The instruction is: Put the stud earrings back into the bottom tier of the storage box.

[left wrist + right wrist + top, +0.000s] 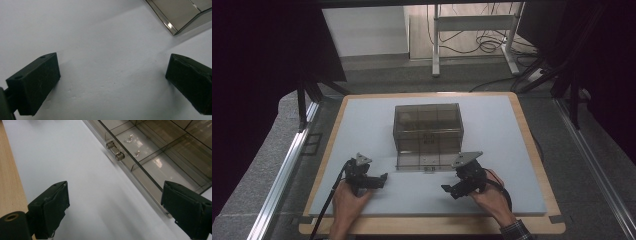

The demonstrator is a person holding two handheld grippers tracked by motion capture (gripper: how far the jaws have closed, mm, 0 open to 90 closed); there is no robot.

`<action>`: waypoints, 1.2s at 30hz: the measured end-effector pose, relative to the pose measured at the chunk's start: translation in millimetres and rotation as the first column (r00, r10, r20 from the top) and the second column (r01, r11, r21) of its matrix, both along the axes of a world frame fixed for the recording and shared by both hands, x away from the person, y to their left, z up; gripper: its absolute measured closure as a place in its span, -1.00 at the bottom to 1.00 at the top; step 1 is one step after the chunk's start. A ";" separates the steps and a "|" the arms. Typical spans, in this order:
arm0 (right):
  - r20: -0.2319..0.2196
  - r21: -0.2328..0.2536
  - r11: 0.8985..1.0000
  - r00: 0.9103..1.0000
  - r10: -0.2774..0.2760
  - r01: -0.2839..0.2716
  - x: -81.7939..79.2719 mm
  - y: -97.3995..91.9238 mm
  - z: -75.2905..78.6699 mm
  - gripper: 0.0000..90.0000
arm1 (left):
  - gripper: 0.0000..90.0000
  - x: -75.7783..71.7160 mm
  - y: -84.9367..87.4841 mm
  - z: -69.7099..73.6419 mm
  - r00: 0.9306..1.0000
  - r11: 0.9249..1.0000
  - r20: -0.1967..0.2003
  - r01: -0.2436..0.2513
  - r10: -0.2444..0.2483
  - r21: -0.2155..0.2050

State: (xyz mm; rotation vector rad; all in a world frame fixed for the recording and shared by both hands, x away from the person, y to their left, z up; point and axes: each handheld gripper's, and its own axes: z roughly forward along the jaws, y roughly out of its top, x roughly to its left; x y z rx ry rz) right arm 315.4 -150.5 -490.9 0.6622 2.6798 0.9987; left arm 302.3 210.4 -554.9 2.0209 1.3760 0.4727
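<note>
My left gripper (384, 177) hovered over the mat (362, 125) with jaws spread wide, holding nothing. One smoky plastic box (428, 127) stood mid-table, its front flap (427, 161) lying open. My right gripper (445, 189) gaped empty near that flap.

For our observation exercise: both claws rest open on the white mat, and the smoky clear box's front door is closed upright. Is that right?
Not quite. The box has its front door folded down flat on the mat, as the high view shows. Both the left claw and right claw are open.
</note>
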 end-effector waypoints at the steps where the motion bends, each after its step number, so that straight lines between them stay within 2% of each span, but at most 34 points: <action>1: 0.000 0.001 1.000 1.000 0.000 0.000 -0.5 -0.8 -0.7 -0.84 | -1.00 0.0 0.0 0.0 1.000 1.000 0.000 0.000 0.000 0.000; 14: 0.006 0.013 1.000 1.000 -0.019 0.019 -8.0 -13.7 -4.7 -0.88 | -1.00 0.0 0.0 -0.1 1.000 1.000 0.000 0.000 0.000 0.000; 36: 0.005 0.002 0.997 0.997 -0.077 0.077 -24.9 -44.5 -12.1 -0.89 | -1.00 0.0 0.0 0.0 1.000 1.000 0.000 0.000 0.000 0.000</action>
